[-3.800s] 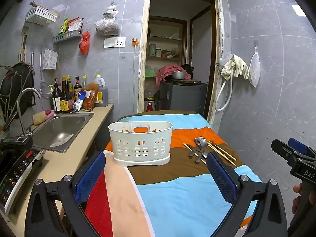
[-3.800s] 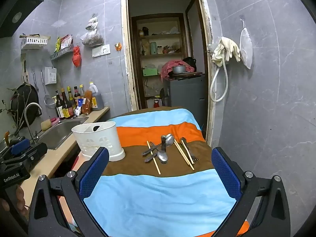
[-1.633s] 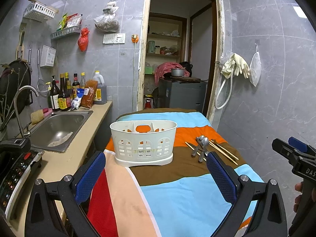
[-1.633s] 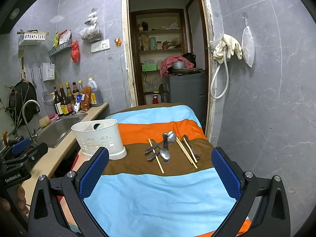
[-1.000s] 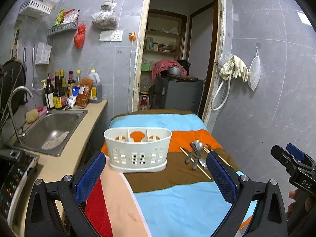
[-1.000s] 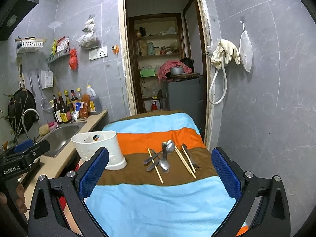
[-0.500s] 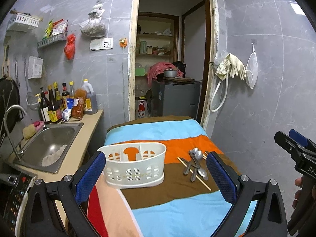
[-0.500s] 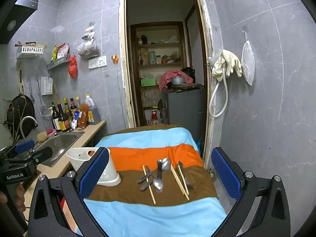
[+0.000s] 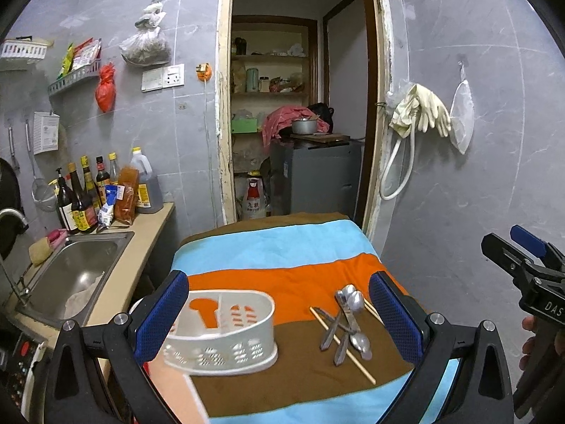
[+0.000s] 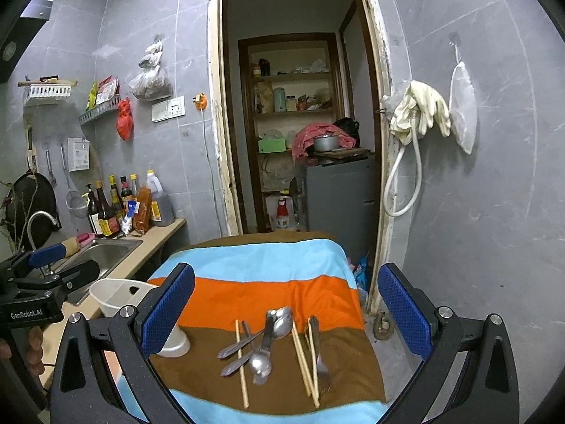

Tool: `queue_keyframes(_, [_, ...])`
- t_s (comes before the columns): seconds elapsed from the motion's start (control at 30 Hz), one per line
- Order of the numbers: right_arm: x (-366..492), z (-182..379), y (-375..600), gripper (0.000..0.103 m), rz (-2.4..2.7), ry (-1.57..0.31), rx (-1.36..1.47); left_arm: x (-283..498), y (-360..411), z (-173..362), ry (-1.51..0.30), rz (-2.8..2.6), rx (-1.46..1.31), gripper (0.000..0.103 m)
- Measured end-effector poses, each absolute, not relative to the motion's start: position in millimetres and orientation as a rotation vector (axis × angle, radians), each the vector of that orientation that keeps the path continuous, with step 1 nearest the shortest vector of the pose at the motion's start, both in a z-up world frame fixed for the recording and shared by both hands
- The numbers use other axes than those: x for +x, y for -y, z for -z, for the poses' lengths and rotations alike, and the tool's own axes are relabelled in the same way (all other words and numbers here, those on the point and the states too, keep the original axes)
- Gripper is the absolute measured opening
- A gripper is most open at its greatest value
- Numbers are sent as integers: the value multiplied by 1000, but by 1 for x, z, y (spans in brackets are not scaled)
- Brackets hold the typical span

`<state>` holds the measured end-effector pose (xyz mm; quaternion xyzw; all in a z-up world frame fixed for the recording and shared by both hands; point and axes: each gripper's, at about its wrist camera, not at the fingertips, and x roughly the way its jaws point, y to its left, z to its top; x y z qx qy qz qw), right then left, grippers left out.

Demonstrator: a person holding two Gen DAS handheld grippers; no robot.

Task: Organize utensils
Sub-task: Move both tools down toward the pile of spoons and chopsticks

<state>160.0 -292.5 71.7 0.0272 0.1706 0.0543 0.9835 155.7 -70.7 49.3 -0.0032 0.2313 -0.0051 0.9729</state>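
Left tongs (image 9: 279, 318) wide apart, empty, right tongs (image 10: 286, 311) wide apart, empty, above spoons (image 10: 263, 342)

The right tool's finger (image 10: 167, 309) hides part of the white caddy (image 10: 116, 295).

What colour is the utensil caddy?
White caddy, clearest in the left wrist view.
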Motion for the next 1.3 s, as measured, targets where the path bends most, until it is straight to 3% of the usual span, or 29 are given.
queue_keyframes(0.53, [301, -20, 359, 102, -209, -478, 34, 239, 151, -26, -480, 46, 44, 102])
queue_keyframes(0.87, [342, 47, 384, 101, -310, -662, 33, 260, 181, 32, -679, 79, -8, 102])
queue_keyframes(1.03, [357, 81, 378, 69, -379, -757, 55, 272, 180, 67, -785, 11, -48, 90])
queue_keyframes(1.3, [372, 131, 356, 47, -474, -880, 65, 300, 169, 101, -882, -35, -97, 68])
